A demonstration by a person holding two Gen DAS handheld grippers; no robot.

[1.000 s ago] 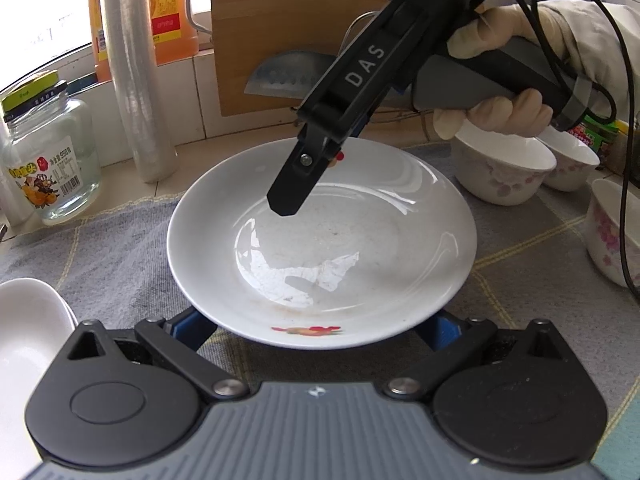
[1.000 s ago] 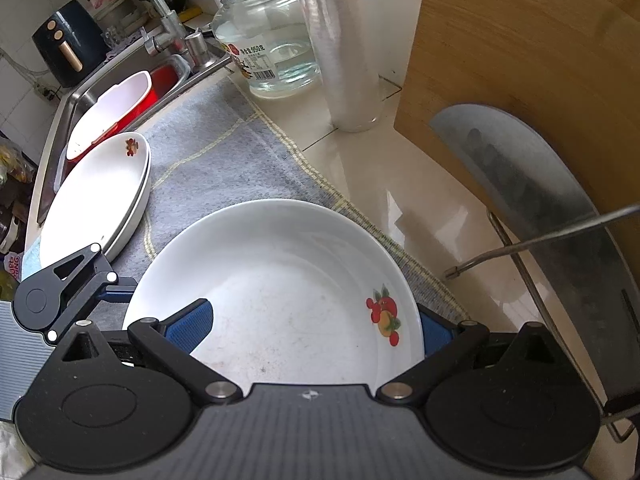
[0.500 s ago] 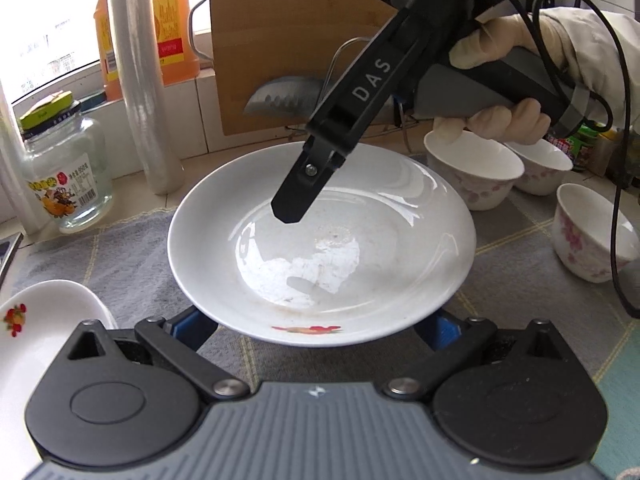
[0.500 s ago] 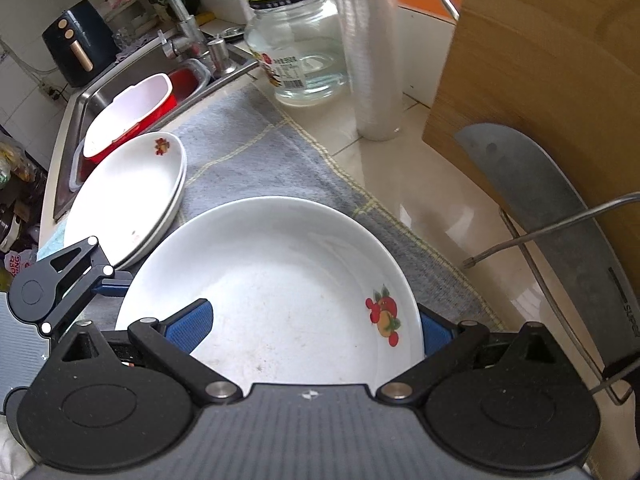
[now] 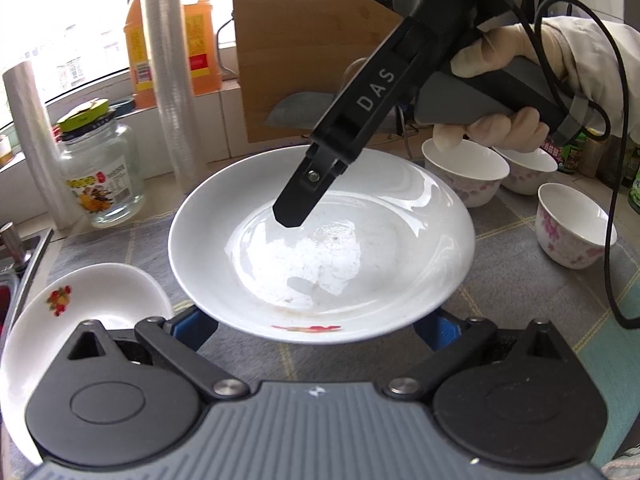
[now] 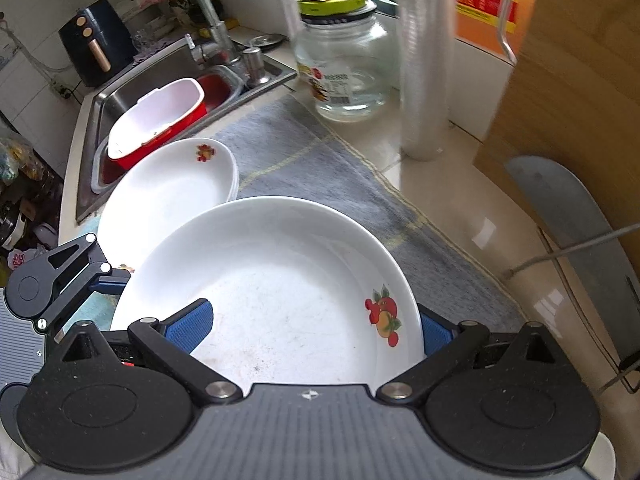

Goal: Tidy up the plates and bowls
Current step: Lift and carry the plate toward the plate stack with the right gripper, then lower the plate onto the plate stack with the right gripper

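The shallow white plate with a red fruit print (image 6: pixel 280 292) sits higher and nearer the sink end of the counter than a second ago: in the left wrist view the grey cloth mat (image 5: pixel 532 280) now shows wider beneath it, and the stack of white fruit-print plates (image 5: pixel 92 312) at lower left, then only a sliver, now shows its rim and print. In the right wrist view that stack (image 6: pixel 168 192) has drawn closer, just beyond the held plate's far rim.

Both grippers carry the plate between them. The left gripper (image 5: pixel 316 328) has its blue pads spread wide under the plate's near edge, jaws released, not pinching. The right gripper (image 6: pixel 316 328) also stands with jaws apart, its left pad lying inside the dish and its right pad outside the rim; whether either pad presses the plate I cannot tell. A gloved hand (image 5: pixel 496 92) grips its handle.

Around: three white bowls with pink flowers (image 5: pixel 464 176) stand on the mat to the right, apart from the plate. A clear glass jar with a green lid (image 6: pixel 344 68) and a tall stack of clear plastic cups (image 6: pixel 424 60) stand behind the mat. Between the plate stack and the steel sink (image 6: pixel 120 96) lies a red and white tub (image 6: pixel 156 124). A wooden chopping board (image 5: pixel 300 36) leans against the wall with a cleaver blade (image 6: pixel 568 208) in front of it.
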